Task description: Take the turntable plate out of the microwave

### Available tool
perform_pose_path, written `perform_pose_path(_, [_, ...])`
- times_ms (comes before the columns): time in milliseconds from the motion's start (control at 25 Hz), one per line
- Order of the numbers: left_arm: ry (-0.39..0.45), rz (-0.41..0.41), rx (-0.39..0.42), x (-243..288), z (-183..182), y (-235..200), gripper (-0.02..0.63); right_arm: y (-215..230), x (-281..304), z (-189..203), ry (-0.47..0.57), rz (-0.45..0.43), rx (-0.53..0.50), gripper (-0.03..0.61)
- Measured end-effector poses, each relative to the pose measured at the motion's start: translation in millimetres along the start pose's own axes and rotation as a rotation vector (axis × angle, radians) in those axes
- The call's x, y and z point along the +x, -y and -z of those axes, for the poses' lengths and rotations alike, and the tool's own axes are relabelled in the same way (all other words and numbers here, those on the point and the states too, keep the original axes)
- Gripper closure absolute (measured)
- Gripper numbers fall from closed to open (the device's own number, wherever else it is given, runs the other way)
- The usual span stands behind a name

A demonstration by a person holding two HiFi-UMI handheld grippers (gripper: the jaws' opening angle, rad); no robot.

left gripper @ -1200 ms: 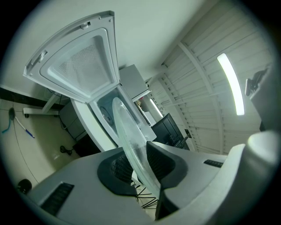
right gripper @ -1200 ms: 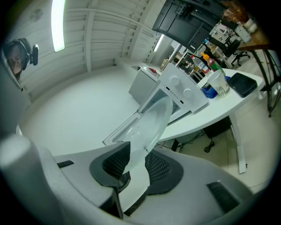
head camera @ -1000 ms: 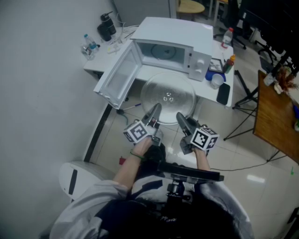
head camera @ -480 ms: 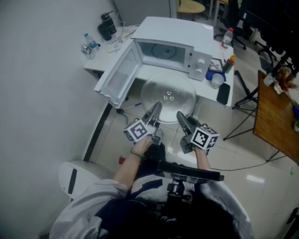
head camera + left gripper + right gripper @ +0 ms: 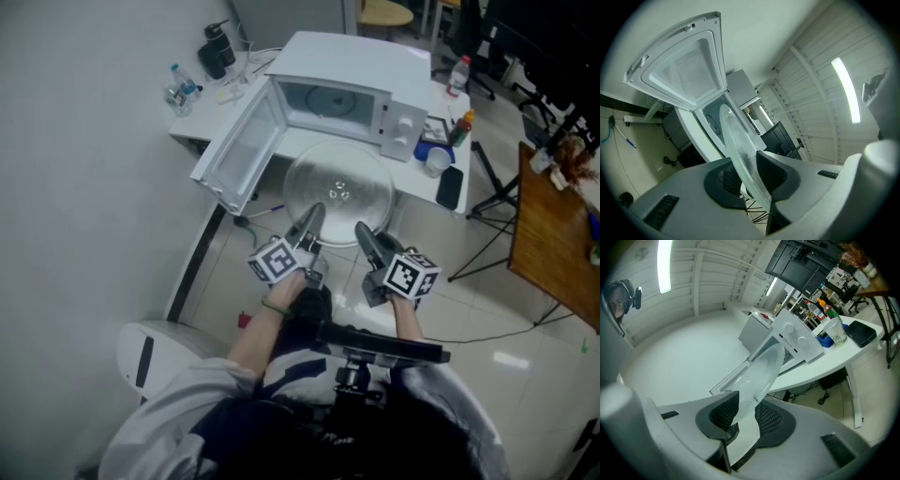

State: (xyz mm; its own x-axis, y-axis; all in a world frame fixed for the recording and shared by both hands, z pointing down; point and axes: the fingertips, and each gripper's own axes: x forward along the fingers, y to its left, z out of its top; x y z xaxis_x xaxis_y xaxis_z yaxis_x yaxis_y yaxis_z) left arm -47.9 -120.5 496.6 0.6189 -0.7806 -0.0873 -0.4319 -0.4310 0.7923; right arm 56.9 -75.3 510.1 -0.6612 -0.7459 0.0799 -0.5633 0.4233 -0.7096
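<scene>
The clear glass turntable plate (image 5: 338, 190) is held level in the air in front of the open white microwave (image 5: 352, 89), over the table's near edge. My left gripper (image 5: 311, 223) is shut on the plate's near left rim, and my right gripper (image 5: 366, 234) is shut on its near right rim. In the left gripper view the plate (image 5: 736, 145) runs edge-on between the dark pads. The right gripper view shows the plate (image 5: 761, 373) clamped the same way. The microwave door (image 5: 239, 150) hangs open to the left.
On the white table (image 5: 469, 202) right of the microwave lie a black phone (image 5: 448, 187), a cup (image 5: 434, 162) and bottles (image 5: 458, 128). Bottles and a black flask (image 5: 214, 54) stand at the back left. A wooden desk (image 5: 553, 234) stands at right.
</scene>
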Motion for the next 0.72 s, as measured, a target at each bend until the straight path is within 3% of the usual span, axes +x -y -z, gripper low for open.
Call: perform_pose_path(720, [-0.017,-0.001,0.042,32,-15,-21,0.537,18,29,-23,0.001,0.019,0.008,0.462])
